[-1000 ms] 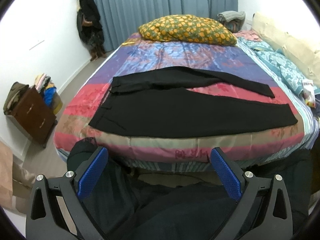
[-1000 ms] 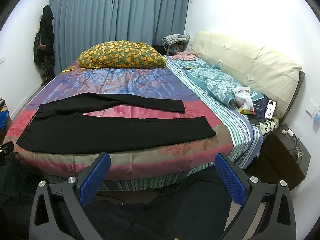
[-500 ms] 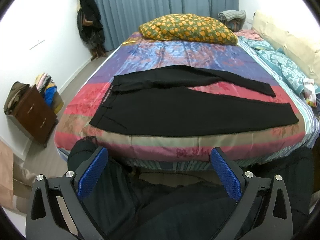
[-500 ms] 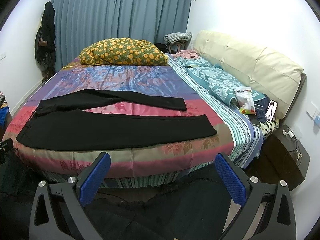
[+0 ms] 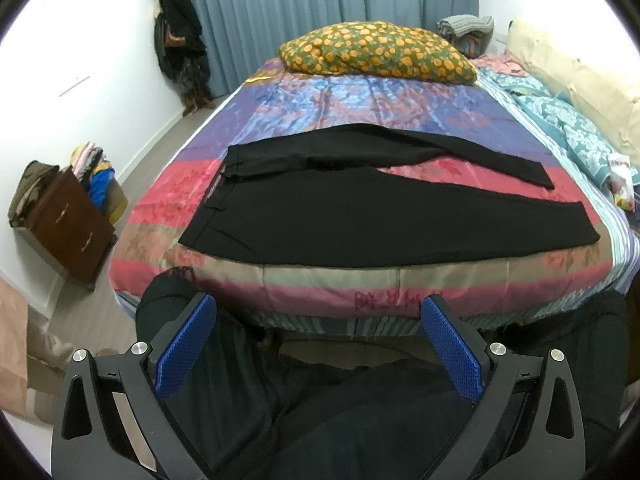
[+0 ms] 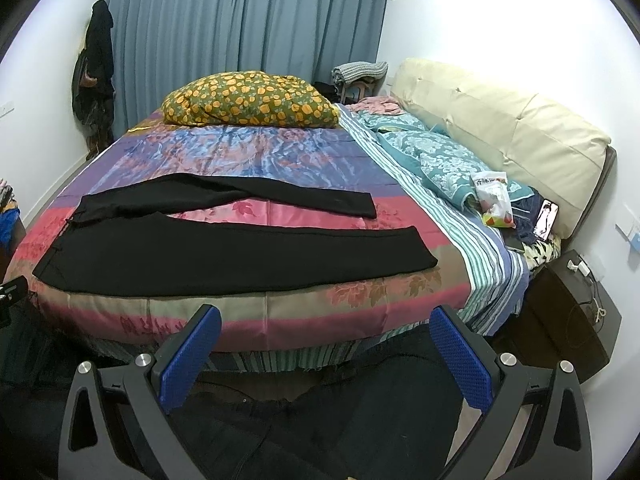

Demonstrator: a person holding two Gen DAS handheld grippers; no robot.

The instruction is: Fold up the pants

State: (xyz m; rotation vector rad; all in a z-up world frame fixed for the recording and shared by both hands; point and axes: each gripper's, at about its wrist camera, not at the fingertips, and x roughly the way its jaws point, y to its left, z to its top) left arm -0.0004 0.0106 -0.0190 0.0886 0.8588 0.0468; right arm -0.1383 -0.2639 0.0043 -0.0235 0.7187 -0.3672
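Black pants (image 5: 360, 220) lie spread flat on the colourful bedspread (image 5: 360, 96), waistband at the left, both legs running to the right and parted in a V. The right wrist view shows the same pants (image 6: 224, 252) with the leg ends toward the right. My left gripper (image 5: 318, 320) is open, held off the near bed edge below the pants, with nothing between its blue pads. Likewise open and empty, my right gripper (image 6: 326, 332) hovers before the bed's near edge. Neither touches the cloth.
A yellow-flowered pillow (image 5: 380, 52) lies at the far end of the bed. Teal bedding (image 6: 436, 160), a snack bag (image 6: 494, 200) and a phone (image 6: 546, 218) sit along the cream headboard (image 6: 500, 120). A brown drawer unit (image 5: 68, 224) stands left, a dark nightstand (image 6: 572, 312) right. A person's dark-clothed legs (image 5: 320, 408) are below.
Both views have shifted only slightly, with the bed sitting a touch higher in the right wrist frame. The pants have not moved and both grippers stay open.
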